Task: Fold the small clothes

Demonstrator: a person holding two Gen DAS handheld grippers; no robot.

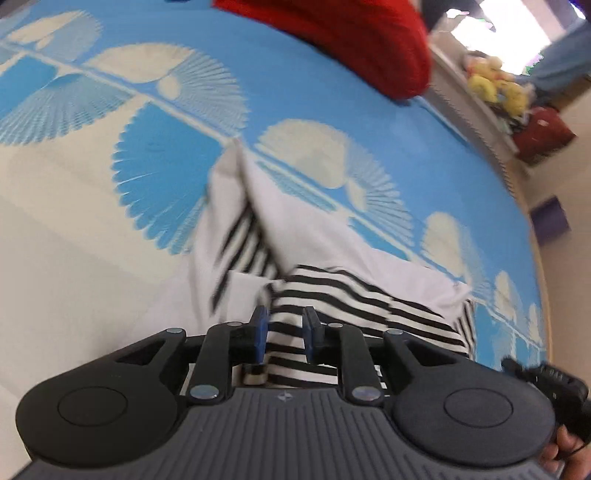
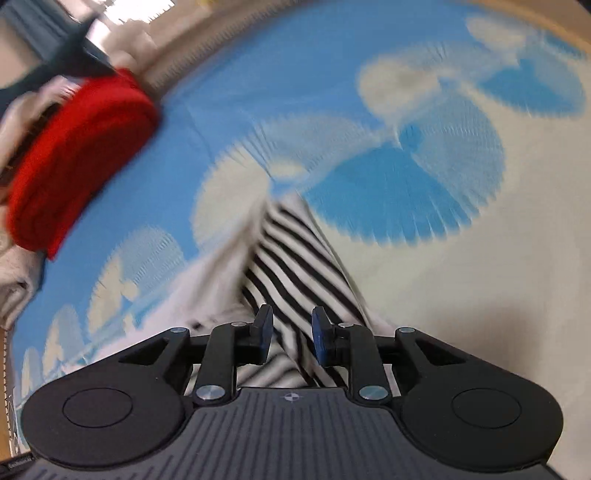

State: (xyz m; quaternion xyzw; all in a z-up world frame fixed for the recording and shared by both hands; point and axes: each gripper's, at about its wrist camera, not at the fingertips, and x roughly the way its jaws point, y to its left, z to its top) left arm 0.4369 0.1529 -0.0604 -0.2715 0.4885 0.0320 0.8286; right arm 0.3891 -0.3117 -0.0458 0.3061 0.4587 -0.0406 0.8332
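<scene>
Both grippers over the striped garment, jaws partly apart.
We read the left gripper (image 1: 284,334) and right gripper (image 2: 291,334) as straddling the striped garment (image 1: 354,306) on the blue patterned sheet (image 1: 303,96), pads clear of it, placed to take an edge for folding.

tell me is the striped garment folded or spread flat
Folded, at least partly: the striped garment lies doubled over on the blue sheet, white flaps lapping over the stripes. How neatly, cannot tell; both views are blurred.

Blue-cream sheet (image 1: 92,229), bright window (image 1: 495,26) bkgd.
</scene>
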